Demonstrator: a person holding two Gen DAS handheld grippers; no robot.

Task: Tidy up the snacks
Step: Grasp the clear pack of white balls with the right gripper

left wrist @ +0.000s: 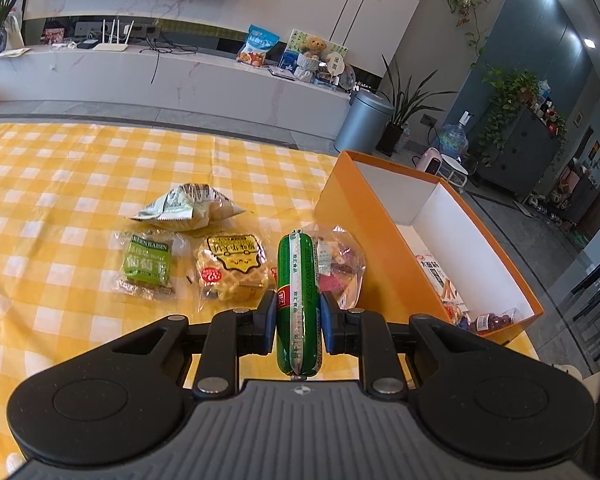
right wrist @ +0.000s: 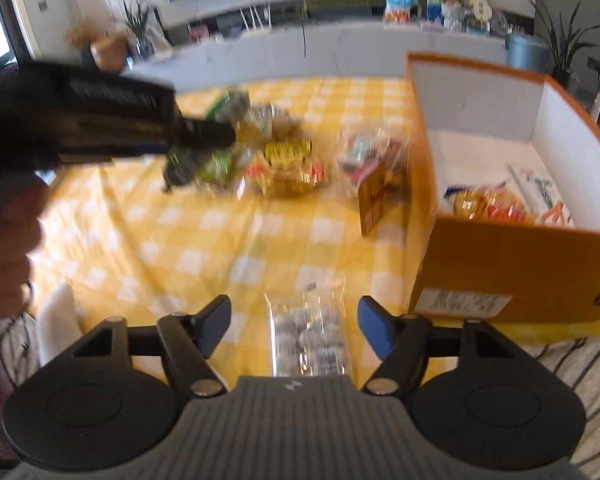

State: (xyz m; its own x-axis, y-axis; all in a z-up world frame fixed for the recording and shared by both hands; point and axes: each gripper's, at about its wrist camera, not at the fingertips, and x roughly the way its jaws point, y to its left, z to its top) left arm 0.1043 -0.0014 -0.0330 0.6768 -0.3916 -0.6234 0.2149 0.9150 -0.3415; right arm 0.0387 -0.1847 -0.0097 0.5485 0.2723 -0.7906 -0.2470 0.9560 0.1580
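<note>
Nearest the left wrist camera, the left hand-held gripper (left wrist: 299, 312) clamps a green plastic-wrapped sausage stick (left wrist: 299, 300) upright at lower centre, above the yellow checked tabletop (left wrist: 60, 184). Only the right wrist view shows a clear packet of grey-wrapped sweets (right wrist: 312, 332) lying between the spread-apart fingers of the right hand-held gripper (right wrist: 294, 328). At the right of both views stands the orange cardboard box (left wrist: 380, 248), with snack packets inside.
</note>
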